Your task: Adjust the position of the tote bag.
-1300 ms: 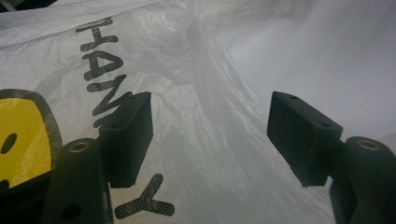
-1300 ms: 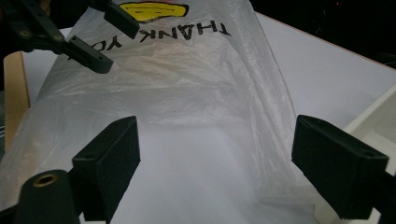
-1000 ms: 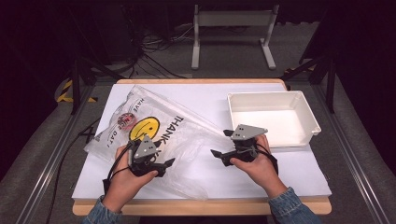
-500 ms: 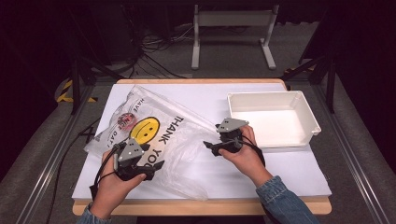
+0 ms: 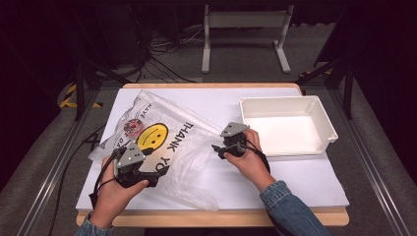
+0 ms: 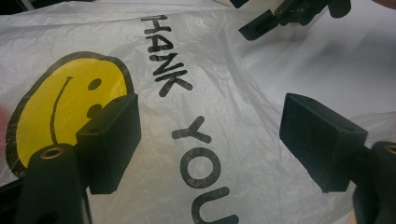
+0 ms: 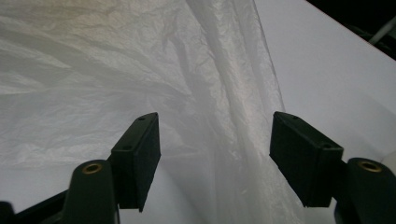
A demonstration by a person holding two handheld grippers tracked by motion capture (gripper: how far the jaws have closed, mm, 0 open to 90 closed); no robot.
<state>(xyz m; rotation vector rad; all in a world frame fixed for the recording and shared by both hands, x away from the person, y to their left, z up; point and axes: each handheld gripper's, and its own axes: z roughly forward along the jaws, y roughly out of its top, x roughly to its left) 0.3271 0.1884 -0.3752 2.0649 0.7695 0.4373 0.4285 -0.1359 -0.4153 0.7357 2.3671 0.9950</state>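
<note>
bag: my plastic bag (image 5: pixel 162 142) lies flat on the white table (image 5: pixel 295 182), left of centre | left gripper (image 5: pixel 147 173) spread over its print | right gripper (image 5: pixel 219 149) closing, jaws apart astride bag's edge fold | white tray (image 5: pixel 322 110) just right, unobstructed

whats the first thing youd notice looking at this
The clear plastic bag with its yellow smiley and THANK YOU print, lying crumpled over the left half of the white table. An empty white tray sits at the right. The left gripper hovers open over the print near the front edge, while the right gripper, whose jaws have just been closing, straddles the bag's right edge without pressing it.
</note>
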